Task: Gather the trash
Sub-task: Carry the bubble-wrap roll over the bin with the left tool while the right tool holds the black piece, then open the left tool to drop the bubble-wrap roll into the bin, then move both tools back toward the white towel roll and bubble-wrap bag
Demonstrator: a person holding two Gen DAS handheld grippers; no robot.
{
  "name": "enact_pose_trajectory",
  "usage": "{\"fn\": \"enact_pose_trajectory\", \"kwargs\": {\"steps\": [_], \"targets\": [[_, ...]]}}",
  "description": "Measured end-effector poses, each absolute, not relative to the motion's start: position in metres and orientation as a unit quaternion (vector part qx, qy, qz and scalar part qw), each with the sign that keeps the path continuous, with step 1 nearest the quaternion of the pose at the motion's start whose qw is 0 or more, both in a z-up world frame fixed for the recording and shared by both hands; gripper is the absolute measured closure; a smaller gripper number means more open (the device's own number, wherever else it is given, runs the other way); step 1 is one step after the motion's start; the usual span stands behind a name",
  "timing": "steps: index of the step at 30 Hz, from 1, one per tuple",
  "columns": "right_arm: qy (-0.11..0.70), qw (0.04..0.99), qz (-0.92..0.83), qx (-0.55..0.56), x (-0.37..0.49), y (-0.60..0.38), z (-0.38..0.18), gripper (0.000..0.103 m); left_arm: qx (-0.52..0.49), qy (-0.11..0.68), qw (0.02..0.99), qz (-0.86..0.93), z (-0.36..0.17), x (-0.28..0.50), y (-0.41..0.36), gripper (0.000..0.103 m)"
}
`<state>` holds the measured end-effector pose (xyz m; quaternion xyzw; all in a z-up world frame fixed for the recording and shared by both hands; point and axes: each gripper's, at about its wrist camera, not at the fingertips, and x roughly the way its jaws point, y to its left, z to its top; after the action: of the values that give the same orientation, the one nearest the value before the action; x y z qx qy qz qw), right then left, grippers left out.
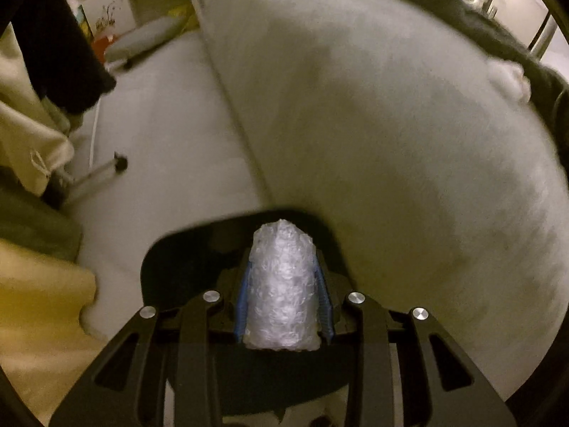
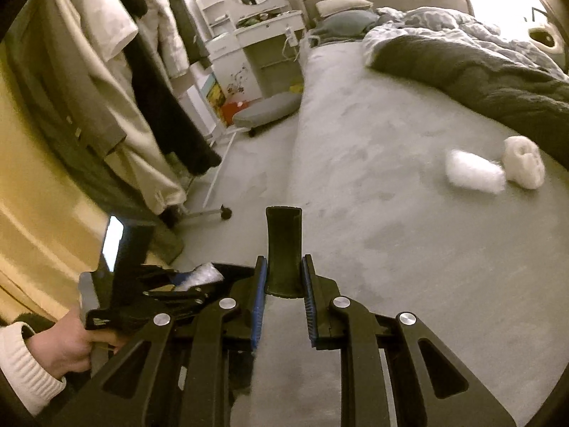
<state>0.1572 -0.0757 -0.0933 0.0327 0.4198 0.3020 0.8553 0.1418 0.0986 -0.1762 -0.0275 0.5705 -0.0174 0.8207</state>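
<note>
The left claw (image 1: 284, 295) is clamped on a roll of bubble wrap (image 1: 282, 291): the blue pads (image 1: 241, 307) press its two sides, and the wad stands up between them, its rounded top reaching past the fingertips. Just beyond and below the wad lies a black dustpan (image 1: 170, 256), its dark tray spreading to the left and right under the claw. Past that is a grey bed (image 1: 355, 106), with grey floor to its left.

The right claw (image 2: 284, 274) is closed on the dustpan's handle (image 2: 283, 245), a dark, flat stalk that rises between its blue pads (image 2: 259, 306) and sticks out beyond them. In the right wrist view the left claw shows at the near left, held by a hand (image 2: 67, 348) in a white knitted cuff (image 2: 21, 363), with the clear wad (image 2: 202, 275) at its tip over the black tray.

Two more pieces of rubbish lie on the bed at the far right, well apart from both claws: a second bubble wrap wad (image 2: 474, 172) and, touching its right end, a crumpled white tissue (image 2: 524, 162). Behind them is a dark rumpled duvet (image 2: 480, 71). On the left, clothes (image 2: 117, 82) hang on a rack, and a white dresser (image 2: 249, 42) stands at the far end of the room.
</note>
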Motion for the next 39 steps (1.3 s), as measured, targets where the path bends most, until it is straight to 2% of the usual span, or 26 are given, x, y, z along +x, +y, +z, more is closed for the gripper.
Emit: {"fn": "enact_pose_trajectory", "kwargs": {"steps": [12,14,16,17,21,27,29,33,39], "targets": [[0.458,0.818,0.349,-0.02,0.13,-0.001,-0.123,0.083,-0.044,0.628,0.777,-0.013,-0.217,0.104,0.131,0.065],[0.465,0.812,0.35,-0.025,0.129,0.008,-0.131,0.083,-0.051,0.625,0.778,-0.014,-0.216,0.098,0.139,0.061],[0.473,0.808,0.351,-0.022,0.131,0.015,-0.136,0.083,-0.06,0.62,0.782,-0.015,-0.213,0.097,0.147,0.047],[0.477,0.806,0.351,-0.022,0.132,0.017,-0.139,0.083,-0.062,0.617,0.784,-0.015,-0.211,0.095,0.15,0.045],[0.49,0.797,0.353,-0.033,0.135,0.027,-0.151,0.083,-0.074,0.604,0.794,-0.013,-0.204,0.085,0.166,0.036],[0.504,0.786,0.355,-0.052,0.133,0.046,-0.166,0.083,-0.073,0.583,0.809,-0.004,-0.193,0.068,0.193,0.033],[0.509,0.781,0.355,-0.06,0.132,0.054,-0.172,0.083,-0.064,0.576,0.815,-0.002,-0.186,0.063,0.196,0.033],[0.52,0.773,0.356,-0.07,0.132,0.067,-0.182,0.083,-0.056,0.544,0.837,-0.002,-0.166,0.054,0.202,0.043],[0.542,0.76,0.346,-0.093,0.129,0.079,-0.204,0.083,-0.073,0.486,0.871,0.01,-0.126,0.043,0.221,0.049]]}}
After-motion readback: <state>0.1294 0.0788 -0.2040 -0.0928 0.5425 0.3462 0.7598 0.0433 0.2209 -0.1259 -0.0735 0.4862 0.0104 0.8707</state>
